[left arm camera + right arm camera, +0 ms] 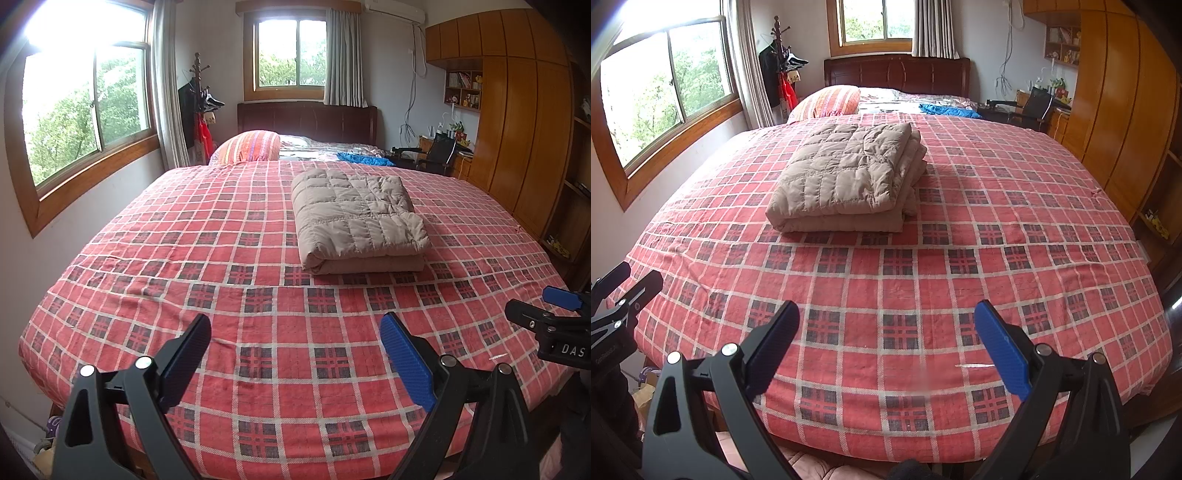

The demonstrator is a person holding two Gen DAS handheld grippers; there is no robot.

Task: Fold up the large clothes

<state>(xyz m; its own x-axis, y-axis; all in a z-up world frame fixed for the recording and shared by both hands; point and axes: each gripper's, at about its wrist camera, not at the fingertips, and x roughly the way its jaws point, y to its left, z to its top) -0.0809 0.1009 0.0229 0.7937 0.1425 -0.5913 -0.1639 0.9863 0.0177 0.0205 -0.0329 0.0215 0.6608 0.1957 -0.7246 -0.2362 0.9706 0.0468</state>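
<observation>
Left wrist view: left gripper [295, 354] jaws spread wide, holding nothing, above the bed's [147, 258] foot edge. Folded beige quilted garment [354, 218] lies mid-bed, well apart.

Right wrist view: right gripper [886, 350] equally wide, empty. Garment's [846, 177] stacked layers look puffy; a careless nudge could spring them apart.

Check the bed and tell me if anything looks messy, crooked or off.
Little stands out. The beige quilted garment lies folded in a compact stack on the red plaid bedsheet, though its layers fan out unevenly at the right edge. Crumpled blue fabric lies near the headboard. Both the left gripper and the right gripper are open and empty.
</observation>
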